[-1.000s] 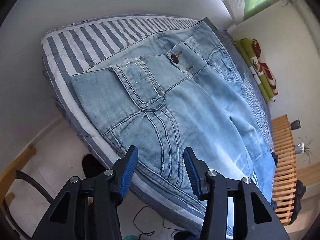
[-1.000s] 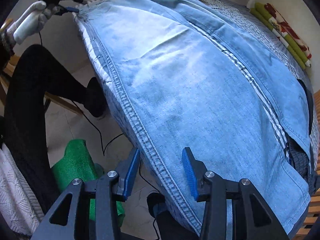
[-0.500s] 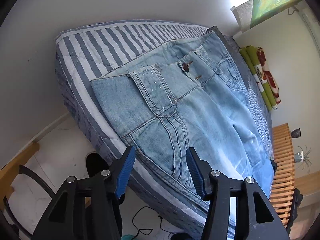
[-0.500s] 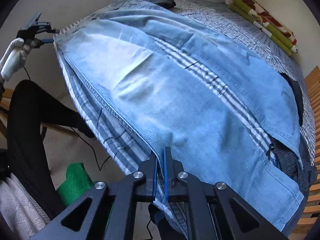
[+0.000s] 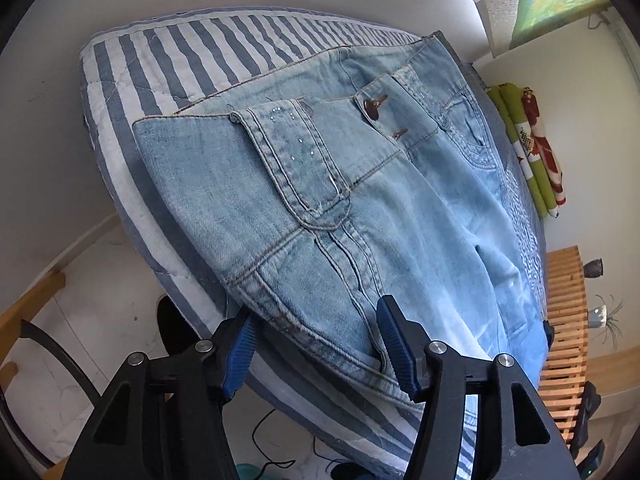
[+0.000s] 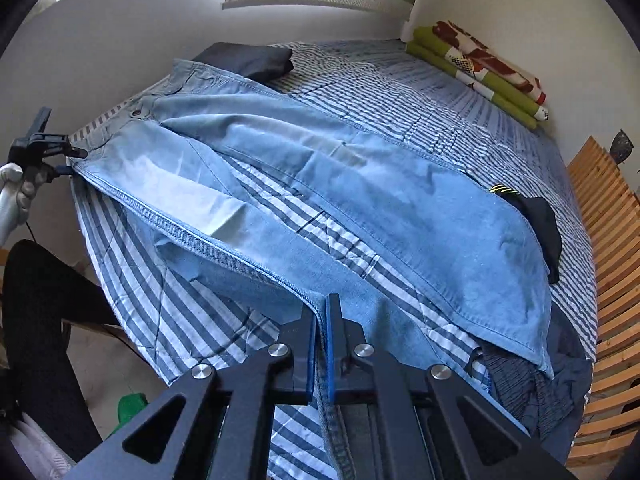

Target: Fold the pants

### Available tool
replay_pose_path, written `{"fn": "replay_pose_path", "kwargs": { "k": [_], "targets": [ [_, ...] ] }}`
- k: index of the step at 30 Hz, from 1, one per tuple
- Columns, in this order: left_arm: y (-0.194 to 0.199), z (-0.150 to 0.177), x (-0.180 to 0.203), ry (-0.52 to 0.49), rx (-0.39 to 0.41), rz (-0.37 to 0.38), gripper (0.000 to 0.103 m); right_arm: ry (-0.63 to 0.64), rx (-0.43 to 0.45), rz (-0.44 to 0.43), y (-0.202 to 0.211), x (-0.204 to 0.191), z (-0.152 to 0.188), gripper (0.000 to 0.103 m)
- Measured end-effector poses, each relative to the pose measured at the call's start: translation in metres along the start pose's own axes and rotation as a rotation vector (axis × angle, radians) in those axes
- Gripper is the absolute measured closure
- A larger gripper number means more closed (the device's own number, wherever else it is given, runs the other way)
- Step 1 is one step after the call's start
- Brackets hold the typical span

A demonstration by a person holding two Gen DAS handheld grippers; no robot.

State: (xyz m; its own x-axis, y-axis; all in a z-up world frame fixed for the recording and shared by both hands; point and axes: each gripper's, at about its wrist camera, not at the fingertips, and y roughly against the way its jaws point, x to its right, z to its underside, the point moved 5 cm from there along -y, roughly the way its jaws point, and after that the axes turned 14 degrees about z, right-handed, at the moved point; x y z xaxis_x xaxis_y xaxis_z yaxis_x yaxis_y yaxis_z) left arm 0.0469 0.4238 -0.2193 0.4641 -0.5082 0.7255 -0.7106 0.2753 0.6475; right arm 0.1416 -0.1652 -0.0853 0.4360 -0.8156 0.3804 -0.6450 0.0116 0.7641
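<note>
Two grippers: your right gripper (image 6: 319,344) is clamped on the jeans (image 6: 360,184) leg seam; your left gripper (image 5: 316,344) gapes around the hip edge near the bed (image 5: 168,56) edge.

Left gripper (image 5: 316,344) wide open, blue pads spread either side of the jeans (image 5: 320,200) hip seam, nothing pinched. Right gripper (image 6: 319,344) clamped tight on the near leg's outer seam, pads pressed together with denim between. In the right wrist view the left gripper (image 6: 70,160) sits at the waistband, gloved hand (image 6: 18,196) behind it
</note>
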Motion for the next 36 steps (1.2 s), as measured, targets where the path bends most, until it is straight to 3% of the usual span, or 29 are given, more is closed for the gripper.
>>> {"fn": "replay_pose_path", "kwargs": {
  "k": [1,3,6,12,18,21,26,31,36],
  "targets": [
    [0.001,-0.003,-0.002,0.019,0.021,0.003,0.044,0.011,0.003,0.008,0.0,0.0,0.0,0.1],
    [0.003,-0.009,-0.003,0.043,0.063,0.017,0.077,0.03,0.009,0.021,0.0,-0.002,0.0,0.1],
    [0.014,-0.017,0.009,0.025,0.145,0.051,0.088,0.036,0.016,0.028,0.007,-0.003,0.003,0.1],
    [0.048,-0.034,0.078,-0.157,0.255,0.026,0.089,0.047,0.108,0.08,0.041,0.01,-0.006,0.1],
    [0.023,-0.087,0.168,-0.288,0.253,0.014,0.089,0.03,0.143,0.206,0.026,0.055,-0.063,0.101],
    [-0.015,-0.121,0.208,-0.349,0.233,-0.028,0.089,0.069,0.155,0.303,-0.005,0.075,-0.103,0.101],
    [-0.101,-0.174,0.251,-0.385,0.181,-0.104,0.089,0.085,0.074,0.383,-0.098,0.108,-0.163,0.101],
    [-0.188,-0.212,0.246,-0.394,0.105,-0.215,0.089,0.101,-0.048,0.381,-0.199,0.113,-0.186,0.101],
    [-0.232,-0.225,0.221,-0.38,0.065,-0.261,0.084,0.147,-0.125,0.38,-0.265,0.095,-0.181,0.101]
  ]
}}
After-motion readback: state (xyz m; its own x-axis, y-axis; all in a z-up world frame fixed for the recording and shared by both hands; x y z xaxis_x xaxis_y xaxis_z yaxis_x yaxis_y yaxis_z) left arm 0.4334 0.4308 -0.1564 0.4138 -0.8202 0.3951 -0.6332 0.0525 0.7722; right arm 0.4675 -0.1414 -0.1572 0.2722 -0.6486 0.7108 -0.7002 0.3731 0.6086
